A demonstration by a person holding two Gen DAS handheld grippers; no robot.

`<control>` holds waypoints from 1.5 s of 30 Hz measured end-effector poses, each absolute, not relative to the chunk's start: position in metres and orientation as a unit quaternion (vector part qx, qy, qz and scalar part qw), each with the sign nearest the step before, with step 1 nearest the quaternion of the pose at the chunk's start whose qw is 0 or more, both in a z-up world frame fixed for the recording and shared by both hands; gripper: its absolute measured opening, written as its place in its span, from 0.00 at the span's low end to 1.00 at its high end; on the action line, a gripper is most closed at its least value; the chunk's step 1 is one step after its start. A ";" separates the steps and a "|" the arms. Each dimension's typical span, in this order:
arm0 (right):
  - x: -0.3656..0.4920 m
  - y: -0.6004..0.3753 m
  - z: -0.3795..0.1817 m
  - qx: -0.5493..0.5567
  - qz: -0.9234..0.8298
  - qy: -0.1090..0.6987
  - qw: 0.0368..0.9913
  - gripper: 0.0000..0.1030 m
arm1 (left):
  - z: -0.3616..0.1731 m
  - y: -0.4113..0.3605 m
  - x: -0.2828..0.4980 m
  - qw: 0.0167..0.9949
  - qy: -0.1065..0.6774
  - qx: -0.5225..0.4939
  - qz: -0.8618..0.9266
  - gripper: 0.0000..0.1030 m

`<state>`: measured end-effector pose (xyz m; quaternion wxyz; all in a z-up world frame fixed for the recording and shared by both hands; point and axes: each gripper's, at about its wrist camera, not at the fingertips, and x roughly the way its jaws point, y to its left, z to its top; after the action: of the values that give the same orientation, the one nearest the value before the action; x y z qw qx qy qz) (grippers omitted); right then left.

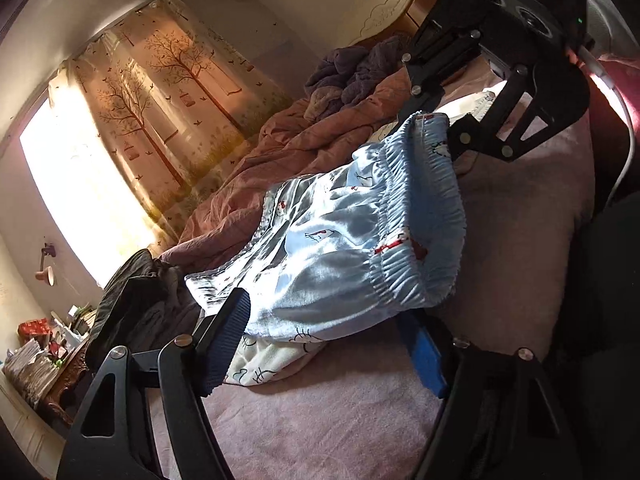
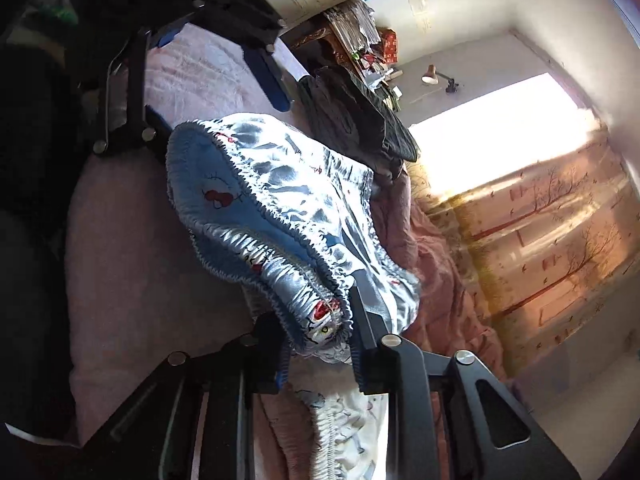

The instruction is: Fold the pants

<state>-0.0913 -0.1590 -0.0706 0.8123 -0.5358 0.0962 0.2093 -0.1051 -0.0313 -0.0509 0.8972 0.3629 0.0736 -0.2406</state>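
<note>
Light-blue satin pajama pants, printed with cartoon cats, no legible writing, are hanging mid-frame above a pink bedsheet. The right gripper is pinching the elastic waistband at lower centre; the left gripper is standing open around the fabric.

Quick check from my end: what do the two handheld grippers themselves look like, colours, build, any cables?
Both are black linkage frames with cut-out triangular arms and silver pivot bolts. The left gripper has ribbed blue pads on its fingers. The right gripper has the same black fingers edged in blue. A white cable runs off its body.
</note>
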 end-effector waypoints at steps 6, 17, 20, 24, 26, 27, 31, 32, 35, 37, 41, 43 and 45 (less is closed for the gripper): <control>-0.064 -0.183 -0.030 -0.372 0.256 0.179 0.874 0.18 | -0.051 -0.040 -0.110 0.883 0.065 0.398 -0.241 0.72; -0.030 -0.201 -0.011 -0.231 0.287 0.254 0.894 0.18 | -0.052 -0.074 -0.105 0.878 0.019 0.418 -0.232 0.71; -0.026 -0.210 -0.008 -0.194 0.299 0.263 0.896 0.18 | -0.053 -0.077 -0.109 0.877 0.017 0.421 -0.231 0.33; -0.024 -0.219 -0.015 -0.172 0.303 0.274 0.896 0.18 | -0.051 -0.076 -0.108 0.882 0.028 0.411 -0.228 0.10; -0.021 -0.225 -0.021 -0.162 0.301 0.284 0.896 0.19 | -0.041 -0.070 -0.101 0.893 0.046 0.380 -0.236 0.06; -0.020 -0.226 -0.023 -0.160 0.298 0.285 0.897 0.19 | -0.033 -0.066 -0.096 0.899 0.057 0.358 -0.244 0.06; -0.025 -0.221 -0.028 -0.200 0.281 0.268 0.900 0.37 | -0.005 -0.051 -0.074 0.922 0.100 0.266 -0.265 0.06; -0.026 -0.219 -0.030 -0.208 0.280 0.264 0.899 0.40 | 0.000 -0.048 -0.068 0.925 0.109 0.249 -0.265 0.06; -0.024 -0.215 -0.032 -0.220 0.283 0.258 0.897 0.40 | 0.008 -0.041 -0.043 0.934 0.147 0.202 -0.257 0.05; -0.024 -0.213 -0.032 -0.228 0.285 0.247 0.898 0.40 | 0.009 -0.035 -0.030 0.936 0.164 0.179 -0.256 0.05; -0.025 -0.206 -0.026 -0.249 0.281 0.220 0.900 0.40 | 0.003 -0.028 -0.034 0.936 0.155 0.174 -0.262 0.05; -0.022 -0.203 -0.026 -0.259 0.282 0.222 0.897 0.44 | 0.002 -0.028 -0.035 0.937 0.148 0.184 -0.258 0.08; -0.019 -0.203 -0.026 -0.255 0.274 0.223 0.900 0.47 | -0.003 -0.030 -0.036 0.936 0.151 0.198 -0.247 0.20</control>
<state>-0.0188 -0.2031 -0.0261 0.8999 -0.2554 0.2228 0.2745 -0.0360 -0.0299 -0.0029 0.9363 0.1982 0.1514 -0.2473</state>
